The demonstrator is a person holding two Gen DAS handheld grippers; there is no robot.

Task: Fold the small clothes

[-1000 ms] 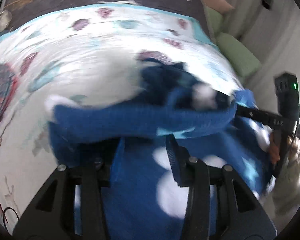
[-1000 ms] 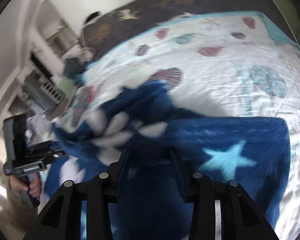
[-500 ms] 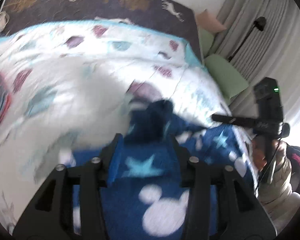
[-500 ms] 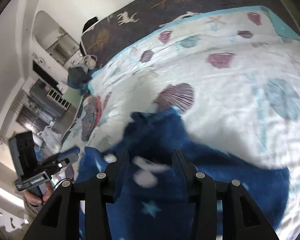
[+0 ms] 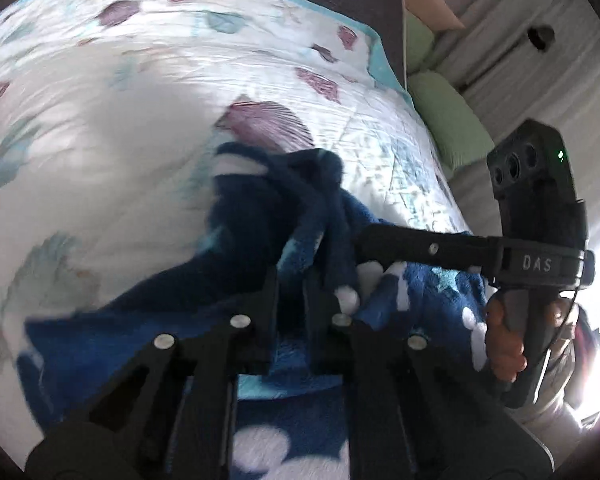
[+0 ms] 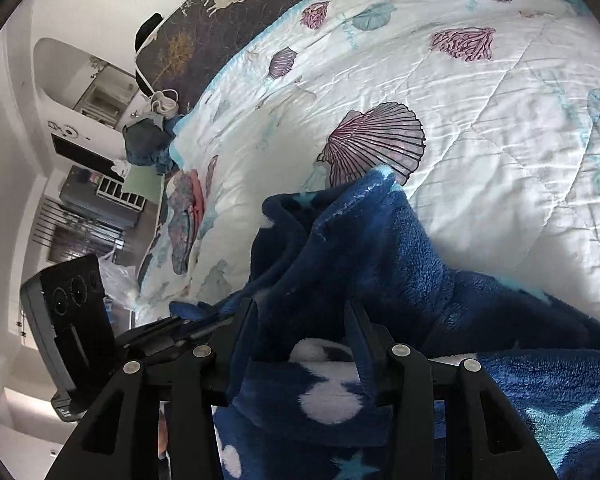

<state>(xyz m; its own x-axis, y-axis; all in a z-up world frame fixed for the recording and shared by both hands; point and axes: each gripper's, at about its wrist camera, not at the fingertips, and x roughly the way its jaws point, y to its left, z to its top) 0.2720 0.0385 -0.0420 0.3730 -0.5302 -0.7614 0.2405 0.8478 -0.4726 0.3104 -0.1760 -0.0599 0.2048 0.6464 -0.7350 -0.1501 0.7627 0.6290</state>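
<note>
Shell-print quilt (image 6: 480,92) is carrying the blue fleece garment (image 6: 372,248), bunched, no fold finished. Left gripper (image 5: 290,280) jaws are pinching its raised edge; right gripper (image 6: 300,320) jaws are gripping a thick fold. Flattening and folding are remaining.

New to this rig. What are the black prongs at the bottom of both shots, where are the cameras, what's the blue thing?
There is no robot here: a person holds one handheld two-finger tool in each hand. Each tool carries a fisheye camera looking along its own fingers, so the prongs are those fingers. One picture is from the left tool, the other from the right tool; each also catches the other tool at its edge, with the person's hand on the grip. The blue thing is a fleece garment with white dots and pale stars, lying bunched on a seashell-print quilt on a bed. The left tool is shut on a fold of it; fleece also sits between the right tool's fingers.
</note>
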